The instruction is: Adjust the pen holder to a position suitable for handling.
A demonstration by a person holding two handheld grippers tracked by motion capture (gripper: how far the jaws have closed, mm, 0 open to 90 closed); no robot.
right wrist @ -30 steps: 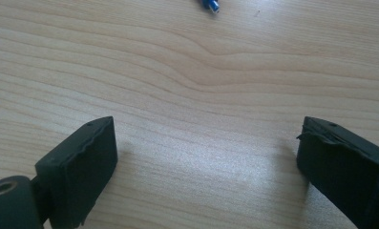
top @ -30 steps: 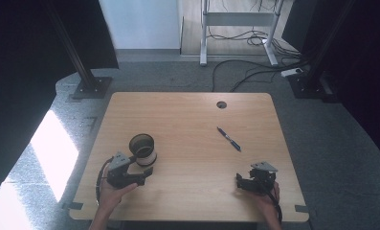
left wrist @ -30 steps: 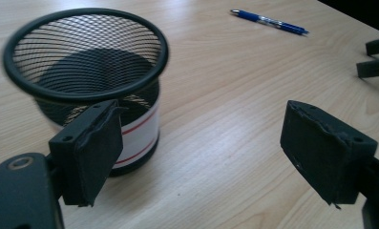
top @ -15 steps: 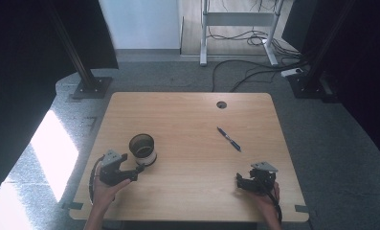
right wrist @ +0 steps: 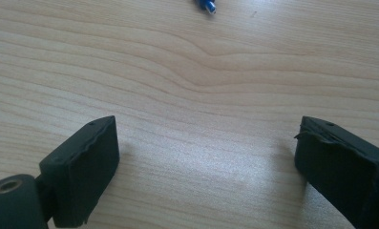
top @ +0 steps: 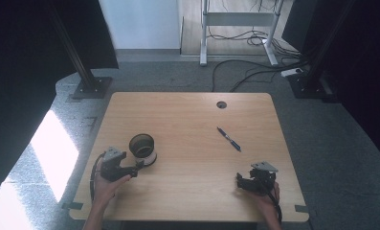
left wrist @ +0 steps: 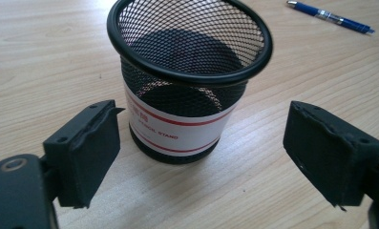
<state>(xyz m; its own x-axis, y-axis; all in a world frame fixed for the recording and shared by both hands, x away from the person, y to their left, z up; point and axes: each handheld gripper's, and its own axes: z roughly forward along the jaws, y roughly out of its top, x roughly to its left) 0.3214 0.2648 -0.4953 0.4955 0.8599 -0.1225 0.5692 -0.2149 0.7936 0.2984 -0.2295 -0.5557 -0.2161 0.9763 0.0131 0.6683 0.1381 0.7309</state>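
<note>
A black mesh pen cup [top: 142,146] with a white band stands upright on the left part of the wooden table [top: 187,115]. My left gripper [top: 137,166] sits just in front of it at its left. In the left gripper view the jaws have just been opening; my left gripper [left wrist: 204,138] is open, and the cup [left wrist: 192,86] stands just beyond the pads without touching them. A blue pen [top: 229,139] lies right of centre, and the pen [left wrist: 330,16] also lies far behind the cup. My right gripper [top: 239,181] rests near the front right, and my right gripper [right wrist: 206,152] is open over bare wood.
A round cable hole [top: 221,104] sits near the table's far edge. The pen's tip [right wrist: 206,5] pokes in at the top of the right gripper view. Dark stands, a metal frame and cables stand on the floor beyond the table.
My left hand has drawn back to the left, away from the cup, which stays where it stood. The right hand has not moved.
</note>
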